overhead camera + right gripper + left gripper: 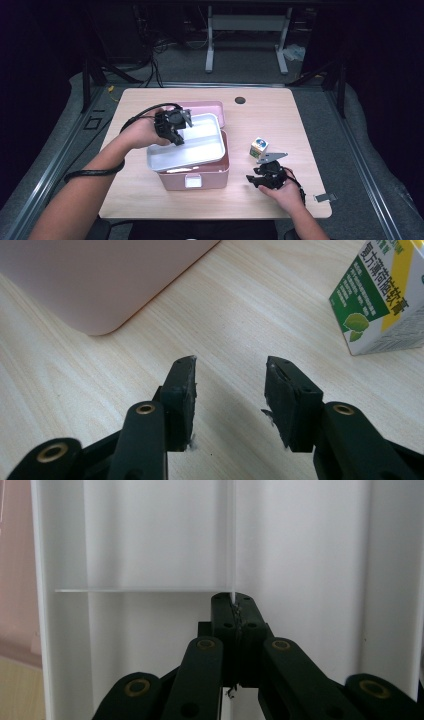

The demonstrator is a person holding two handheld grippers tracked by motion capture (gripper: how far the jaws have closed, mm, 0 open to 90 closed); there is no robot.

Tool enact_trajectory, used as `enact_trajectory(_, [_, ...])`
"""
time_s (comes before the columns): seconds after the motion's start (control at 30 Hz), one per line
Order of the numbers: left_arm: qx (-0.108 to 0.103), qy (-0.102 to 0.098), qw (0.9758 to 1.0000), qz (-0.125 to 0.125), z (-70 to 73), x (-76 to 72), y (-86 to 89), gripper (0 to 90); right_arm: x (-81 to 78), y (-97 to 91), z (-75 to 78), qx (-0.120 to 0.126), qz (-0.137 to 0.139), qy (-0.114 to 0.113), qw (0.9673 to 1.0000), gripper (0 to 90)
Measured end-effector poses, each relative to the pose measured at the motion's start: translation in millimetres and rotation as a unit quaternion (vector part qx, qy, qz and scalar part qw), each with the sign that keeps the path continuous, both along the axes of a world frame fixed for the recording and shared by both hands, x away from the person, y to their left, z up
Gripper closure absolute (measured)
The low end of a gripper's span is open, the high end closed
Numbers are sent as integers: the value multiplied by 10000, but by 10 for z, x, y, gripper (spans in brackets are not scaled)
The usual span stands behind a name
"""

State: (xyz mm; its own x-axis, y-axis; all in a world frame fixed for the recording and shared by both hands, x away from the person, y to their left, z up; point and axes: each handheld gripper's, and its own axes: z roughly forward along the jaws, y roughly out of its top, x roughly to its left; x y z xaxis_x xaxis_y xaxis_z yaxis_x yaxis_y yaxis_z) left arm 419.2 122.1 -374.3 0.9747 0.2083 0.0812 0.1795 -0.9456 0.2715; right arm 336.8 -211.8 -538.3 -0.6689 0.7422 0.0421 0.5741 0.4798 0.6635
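The left gripper (pixel 176 131) is clamped tight on a thin divider wall of the white tray (pixel 200 150); in the left gripper view the jaws pinch that upright partition (pixel 233 540) edge-on. The tray sits tilted on top of the pink box (pixel 220 172), its long axis running left to right, its left end in the grip; any lift out turns on that hold, so the left hand is the one placed for it. The right gripper (pixel 260 179) rests half open and empty on the table (pixel 280 110), near right; a small carton (pixel 385 295) stands just beyond it.
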Motion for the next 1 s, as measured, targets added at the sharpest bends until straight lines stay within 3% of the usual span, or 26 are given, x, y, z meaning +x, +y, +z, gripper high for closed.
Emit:
enact_trajectory(0.2, [-138,127,9983,559,-17,28,375,896,2,-10,3,56,-31,-3,10000,553])
enact_trajectory(0.43, [-320,215,9930,1118,-16,9,868,896,9,15,2,24,-17,4,10000,552])
enact_trajectory(0.57, [-414,224,9881,1465,-5,-22,1145,896,19,17,6,37,-10,-16,10000,551])
enact_trajectory(0.8, [-649,241,9760,2065,-69,-69,1560,896,34,35,6,39,21,-19,10000,551])
enact_trajectory(0.93, [-609,181,9700,2348,-155,-85,1730,896,39,36,7,45,27,-26,10000,551])
enact_trajectory(1.0, [-652,170,9657,2508,-225,-95,1789,896,41,37,9,54,27,-18,10000,550])
